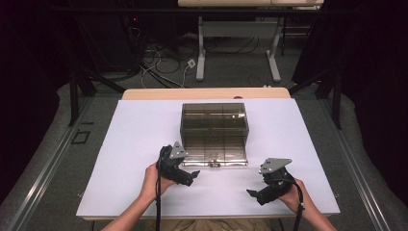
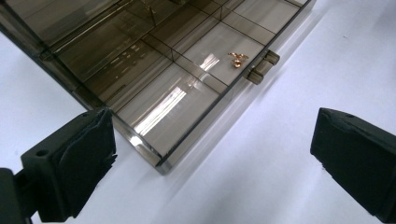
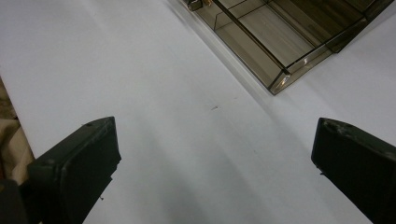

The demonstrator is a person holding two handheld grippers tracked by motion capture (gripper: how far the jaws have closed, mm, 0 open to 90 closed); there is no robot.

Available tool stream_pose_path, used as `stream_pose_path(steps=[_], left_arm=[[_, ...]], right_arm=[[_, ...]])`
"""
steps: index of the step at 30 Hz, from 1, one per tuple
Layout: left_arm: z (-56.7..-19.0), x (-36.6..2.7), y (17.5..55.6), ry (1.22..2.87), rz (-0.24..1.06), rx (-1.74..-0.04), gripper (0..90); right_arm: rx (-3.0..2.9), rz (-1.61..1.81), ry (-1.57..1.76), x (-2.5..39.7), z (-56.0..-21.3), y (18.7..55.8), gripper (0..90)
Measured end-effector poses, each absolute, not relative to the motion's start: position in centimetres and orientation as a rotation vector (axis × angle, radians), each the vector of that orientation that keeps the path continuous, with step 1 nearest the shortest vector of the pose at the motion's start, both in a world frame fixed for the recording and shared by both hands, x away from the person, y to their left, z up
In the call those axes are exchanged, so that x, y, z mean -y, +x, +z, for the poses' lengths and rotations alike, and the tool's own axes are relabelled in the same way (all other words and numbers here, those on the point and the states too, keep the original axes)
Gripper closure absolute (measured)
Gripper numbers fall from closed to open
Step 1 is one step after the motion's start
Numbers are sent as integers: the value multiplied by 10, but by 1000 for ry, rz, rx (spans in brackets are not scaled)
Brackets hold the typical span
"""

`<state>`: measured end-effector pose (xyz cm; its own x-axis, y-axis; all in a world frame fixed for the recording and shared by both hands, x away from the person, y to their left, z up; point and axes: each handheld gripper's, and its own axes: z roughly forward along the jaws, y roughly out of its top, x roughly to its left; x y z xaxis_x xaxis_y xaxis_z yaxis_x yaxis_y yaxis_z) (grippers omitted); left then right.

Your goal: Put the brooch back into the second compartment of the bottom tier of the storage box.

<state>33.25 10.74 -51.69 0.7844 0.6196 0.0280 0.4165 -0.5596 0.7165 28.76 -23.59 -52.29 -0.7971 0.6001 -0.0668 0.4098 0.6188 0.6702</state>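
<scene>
Smoky transparent plastic compartment box (image 1: pixel 214 132) mid-desk, small clasp (image 2: pixel 263 66) on near lid edge. Left gripper (image 1: pixel 188 176) near box's front-left corner, right gripper (image 1: pixel 255 194) well apart; both jaws wide. Approach step, probably; next: close onto lid edge.

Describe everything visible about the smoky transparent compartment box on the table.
The compartment box looks like smoke-tinted clear plastic, rectangular, split by thin partitions into a grid. It sits flat mid-table on the white table, a small latch on its near edge. A tiny gold piece lies in a compartment behind the latch. Neither gripper touches it.
</scene>
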Motion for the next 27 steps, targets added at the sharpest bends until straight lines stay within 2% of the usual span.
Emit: stream_pose_path(steps=[27], left_arm=[[-513,-145,305,2245,417,-814,0]], right_arm=[[-2574,959,817,235,-523,287,5]])
